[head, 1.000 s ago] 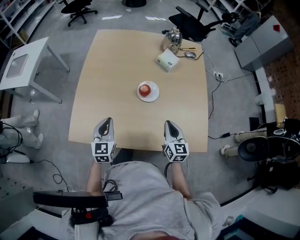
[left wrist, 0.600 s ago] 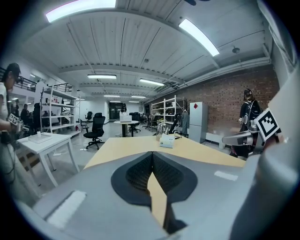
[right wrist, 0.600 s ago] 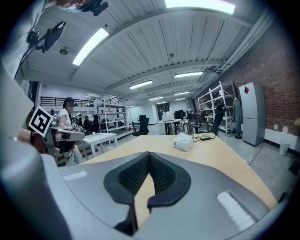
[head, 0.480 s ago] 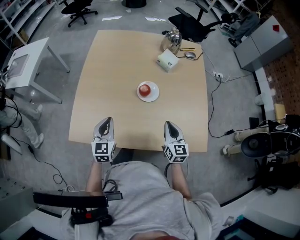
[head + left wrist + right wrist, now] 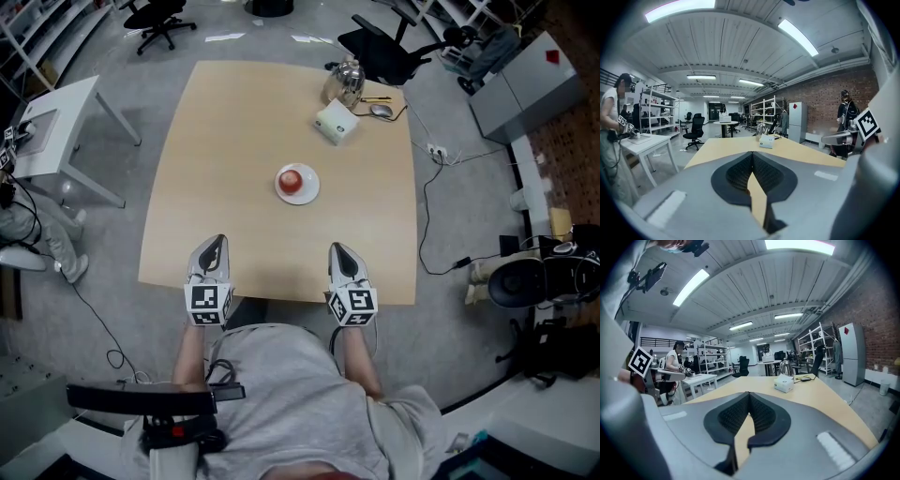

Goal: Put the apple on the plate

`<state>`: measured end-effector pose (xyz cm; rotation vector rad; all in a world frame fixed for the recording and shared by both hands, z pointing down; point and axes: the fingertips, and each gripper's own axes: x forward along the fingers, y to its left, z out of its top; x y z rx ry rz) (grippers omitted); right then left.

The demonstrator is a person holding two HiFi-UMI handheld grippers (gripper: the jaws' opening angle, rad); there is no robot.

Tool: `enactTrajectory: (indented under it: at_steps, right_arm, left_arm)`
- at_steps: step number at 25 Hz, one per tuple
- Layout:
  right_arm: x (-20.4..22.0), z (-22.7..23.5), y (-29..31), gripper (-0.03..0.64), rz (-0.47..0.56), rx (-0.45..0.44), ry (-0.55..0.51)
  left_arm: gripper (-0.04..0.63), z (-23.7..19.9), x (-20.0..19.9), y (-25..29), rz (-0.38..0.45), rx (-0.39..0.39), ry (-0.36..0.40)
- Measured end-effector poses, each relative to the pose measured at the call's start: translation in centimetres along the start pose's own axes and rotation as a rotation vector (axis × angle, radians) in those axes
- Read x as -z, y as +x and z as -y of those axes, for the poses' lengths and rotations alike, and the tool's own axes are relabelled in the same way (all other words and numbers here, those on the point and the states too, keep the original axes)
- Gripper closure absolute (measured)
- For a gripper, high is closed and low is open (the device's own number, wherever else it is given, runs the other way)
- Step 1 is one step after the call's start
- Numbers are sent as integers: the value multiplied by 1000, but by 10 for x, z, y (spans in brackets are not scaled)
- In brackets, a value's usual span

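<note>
In the head view a red apple (image 5: 292, 180) lies on a small white plate (image 5: 313, 191) at the middle of the wooden table (image 5: 225, 122). Both grippers rest at the table's near edge, well short of the plate. My left gripper (image 5: 217, 242) sits to the plate's near left and is shut with nothing in it; in the left gripper view its jaws (image 5: 752, 153) meet at the tips. My right gripper (image 5: 337, 247) sits to the near right, also shut and empty, its tips together in the right gripper view (image 5: 749, 393). Neither gripper view shows the apple.
At the table's far right stand a white box (image 5: 336, 121), a shiny kettle (image 5: 345, 81) and a mouse (image 5: 381, 109). A white side table (image 5: 52, 122) is to the left, a black office chair (image 5: 384, 42) beyond the far edge. A person (image 5: 611, 122) stands at the left.
Both grippers, the apple and the plate have stayed put. Only the person at the left edge of the head view has shifted.
</note>
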<state>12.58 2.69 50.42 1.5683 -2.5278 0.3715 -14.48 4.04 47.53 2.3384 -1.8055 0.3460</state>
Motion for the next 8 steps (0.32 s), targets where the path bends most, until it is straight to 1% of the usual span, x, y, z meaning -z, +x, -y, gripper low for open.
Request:
enactTrajectory:
  at_steps: [8]
  right_arm:
    - [1, -1, 4, 611, 1, 2, -1]
  left_arm:
    - [577, -1, 3, 3, 0, 4, 3]
